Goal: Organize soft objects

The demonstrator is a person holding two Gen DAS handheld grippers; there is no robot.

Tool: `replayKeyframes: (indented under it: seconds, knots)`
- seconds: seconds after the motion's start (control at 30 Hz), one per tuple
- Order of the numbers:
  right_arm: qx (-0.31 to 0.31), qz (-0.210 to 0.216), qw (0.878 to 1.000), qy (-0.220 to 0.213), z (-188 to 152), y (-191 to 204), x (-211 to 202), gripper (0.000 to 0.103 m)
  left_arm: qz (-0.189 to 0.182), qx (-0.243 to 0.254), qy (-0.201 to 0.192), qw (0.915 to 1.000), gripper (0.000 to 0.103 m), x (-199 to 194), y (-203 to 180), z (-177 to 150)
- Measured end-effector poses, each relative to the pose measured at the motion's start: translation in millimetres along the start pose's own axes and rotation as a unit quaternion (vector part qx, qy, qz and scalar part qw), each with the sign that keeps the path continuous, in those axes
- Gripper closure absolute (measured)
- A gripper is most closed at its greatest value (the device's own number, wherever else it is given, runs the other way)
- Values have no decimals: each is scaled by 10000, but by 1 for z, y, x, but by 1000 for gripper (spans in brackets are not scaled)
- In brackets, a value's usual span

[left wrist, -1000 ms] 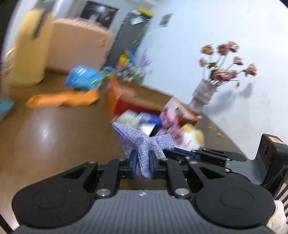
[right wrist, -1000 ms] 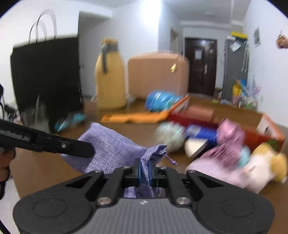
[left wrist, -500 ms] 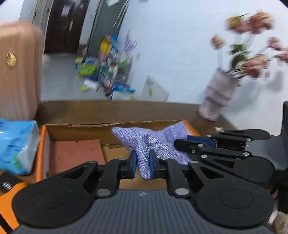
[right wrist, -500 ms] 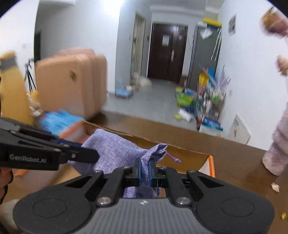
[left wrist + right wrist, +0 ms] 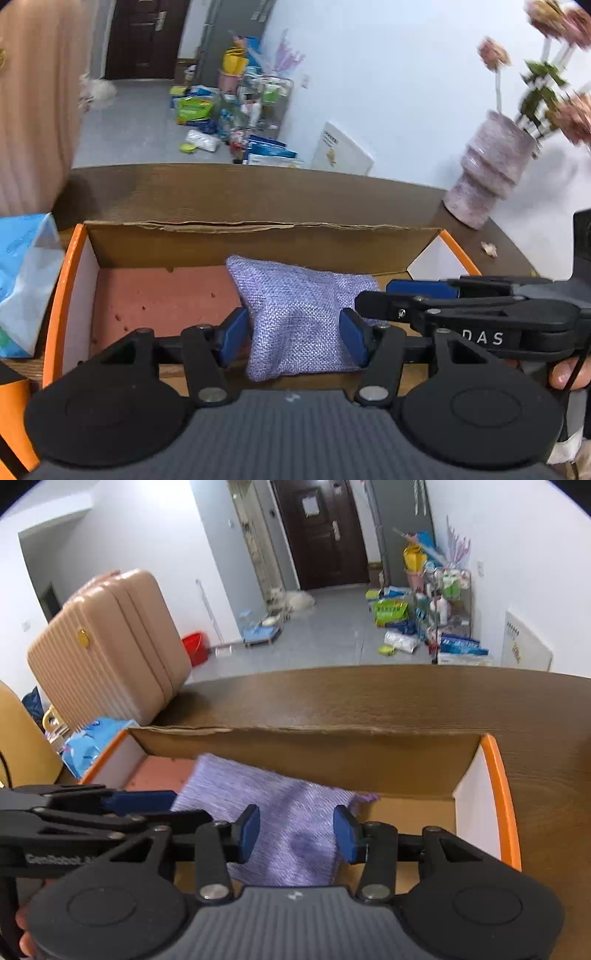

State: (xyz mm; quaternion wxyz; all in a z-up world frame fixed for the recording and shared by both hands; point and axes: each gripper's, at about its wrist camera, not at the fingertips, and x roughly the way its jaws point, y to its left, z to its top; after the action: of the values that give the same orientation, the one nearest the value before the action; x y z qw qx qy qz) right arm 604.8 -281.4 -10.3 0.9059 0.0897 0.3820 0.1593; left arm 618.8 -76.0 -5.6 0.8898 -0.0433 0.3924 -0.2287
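A purple woven cloth pouch (image 5: 295,314) lies inside the open orange-rimmed cardboard box (image 5: 258,240), partly on a pink foam pad (image 5: 155,299). My left gripper (image 5: 293,334) is open, its blue pads on either side of the pouch. My right gripper (image 5: 295,832) is open too, over the same pouch (image 5: 280,812) in the box (image 5: 495,775). The right gripper enters the left wrist view from the right (image 5: 424,295); the left gripper shows in the right wrist view at the left (image 5: 110,805).
The box stands on a brown wooden table (image 5: 406,694). A blue plastic packet (image 5: 26,280) lies left of the box, a beige suitcase (image 5: 107,646) behind it. A vase of pink flowers (image 5: 491,177) stands at the right by the white wall.
Both grippers carried the pouch over the box, lowered it in, and opened. The pouch now rests in the box, released.
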Motion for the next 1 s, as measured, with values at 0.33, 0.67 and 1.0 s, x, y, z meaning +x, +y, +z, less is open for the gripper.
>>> replayKeyframes:
  seconds: [0.33, 0.67, 1.0]
  knots:
    - [-1, -278, 9978, -597, -7, 8, -80, 50, 460, 275, -554, 9970, 33, -80, -34, 0]
    - [-475, -722, 9906, -1059, -73, 38, -236, 36, 564, 743, -1209, 9883, 25, -240, -68, -73]
    - [-584, -563, 9821, -1703, -224, 99, -310, 28, 543, 719, -1829, 9790, 19, -327, -99, -225]
